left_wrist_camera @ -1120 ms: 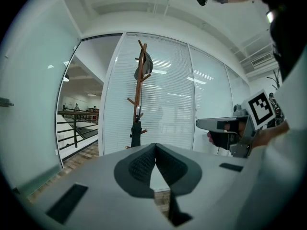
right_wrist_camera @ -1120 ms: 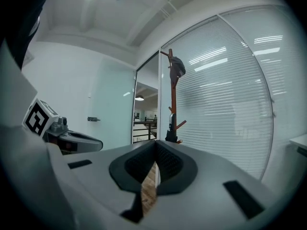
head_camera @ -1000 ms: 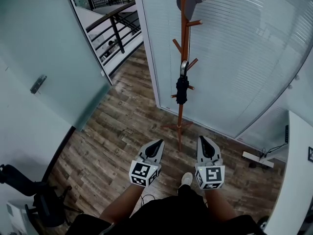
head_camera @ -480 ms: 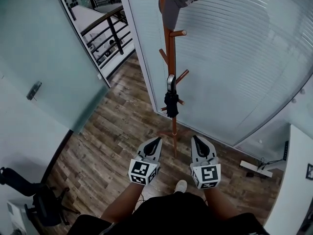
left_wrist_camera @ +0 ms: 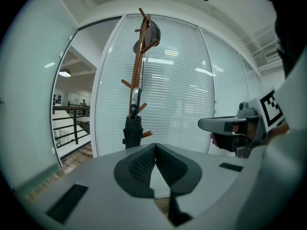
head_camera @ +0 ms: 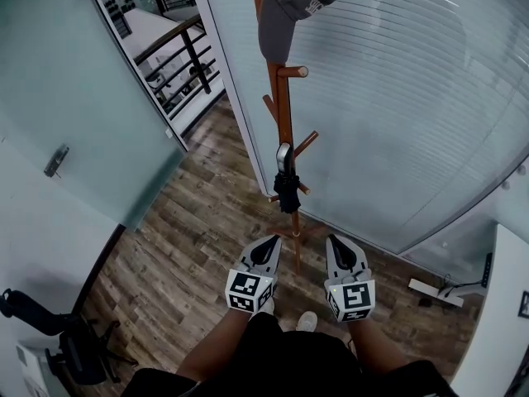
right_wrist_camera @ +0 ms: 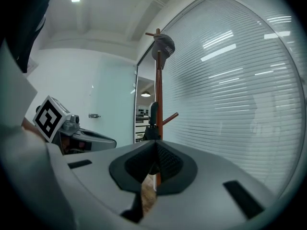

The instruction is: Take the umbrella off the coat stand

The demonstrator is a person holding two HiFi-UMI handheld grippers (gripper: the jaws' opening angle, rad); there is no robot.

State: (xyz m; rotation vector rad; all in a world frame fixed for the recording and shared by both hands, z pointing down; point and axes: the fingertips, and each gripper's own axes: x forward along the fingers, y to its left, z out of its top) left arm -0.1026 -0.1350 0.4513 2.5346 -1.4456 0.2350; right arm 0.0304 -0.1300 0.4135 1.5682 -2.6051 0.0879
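A brown wooden coat stand [head_camera: 285, 114] rises in front of a glass wall with blinds. A folded black umbrella [head_camera: 287, 190] with a grey handle hangs from one of its lower pegs; it also shows in the left gripper view, umbrella [left_wrist_camera: 133, 131], and the right gripper view, umbrella [right_wrist_camera: 152, 128]. My left gripper [head_camera: 266, 249] and right gripper [head_camera: 340, 246] are side by side just short of the stand's base, both shut and empty, pointing at the stand. In their own views the left gripper [left_wrist_camera: 155, 150] and right gripper [right_wrist_camera: 156, 150] have their pads pressed together.
A grey cap [head_camera: 289, 2] hangs on the stand's top. A glass wall with blinds [head_camera: 413, 98] stands behind it, a frosted glass door [head_camera: 74, 106] at left. A black office chair [head_camera: 50, 329] sits at lower left, a white desk edge [head_camera: 504, 321] at right.
I have stepped closer to the coat stand: it and the umbrella have shifted left and nearer in the head view. Both grippers stay shut and moved forward together.
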